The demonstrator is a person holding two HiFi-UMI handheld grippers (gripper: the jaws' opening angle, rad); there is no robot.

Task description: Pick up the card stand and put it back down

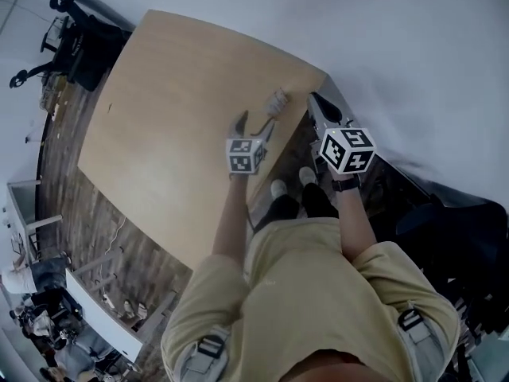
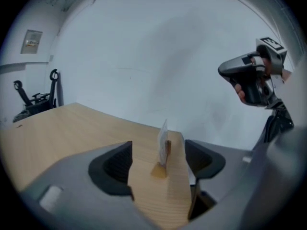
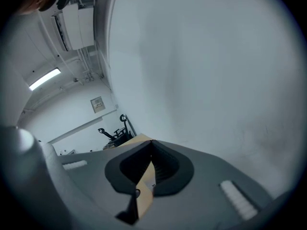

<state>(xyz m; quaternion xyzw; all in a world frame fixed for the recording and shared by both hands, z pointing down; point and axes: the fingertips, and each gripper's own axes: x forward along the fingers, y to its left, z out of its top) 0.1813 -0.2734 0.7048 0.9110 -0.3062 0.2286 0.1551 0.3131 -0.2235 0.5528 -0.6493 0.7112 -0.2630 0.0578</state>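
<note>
left tool (image 2: 158, 163) wide, card stand (image 2: 163, 150) just ahead

no legible txt anywhere

The card stand (image 1: 277, 102) stands on the wooden counter (image 1: 175, 118), near its far right corner. The left gripper (image 1: 253, 124) is over the counter just beside the stand, and its fingers (image 1: 239, 122) are apart. The right gripper (image 1: 323, 108) is beyond the counter's right edge, near the person's shoes (image 1: 278, 188).
</note>
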